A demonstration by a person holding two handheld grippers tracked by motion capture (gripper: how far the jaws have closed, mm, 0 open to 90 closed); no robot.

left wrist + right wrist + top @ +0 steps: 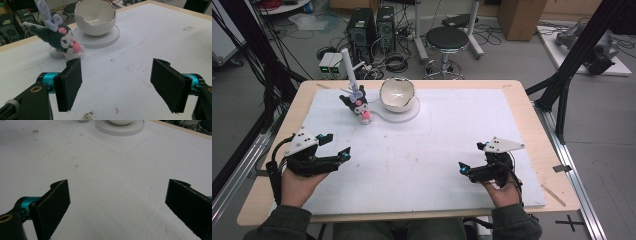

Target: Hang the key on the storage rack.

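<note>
A dark plush doll (360,106) with a pink face patch stands at the back left of the white mat (422,160), against a white upright post (348,65). Right of it, a white eggshell-shaped bowl (397,93) sits on a round white base (408,115). My left gripper (338,145) rests open at the mat's front left, pointing toward the plush doll (60,40) and the bowl (95,15); nothing lies between its jaws (116,75). My right gripper (472,157) is open at the front right, over bare mat (118,195), with the round base (120,128) far ahead.
The mat covers a wooden table (539,125). Beyond the far edge stand computer towers (362,30), a black stool (447,40) and floor cables. Black frame struts (572,60) rise at the right.
</note>
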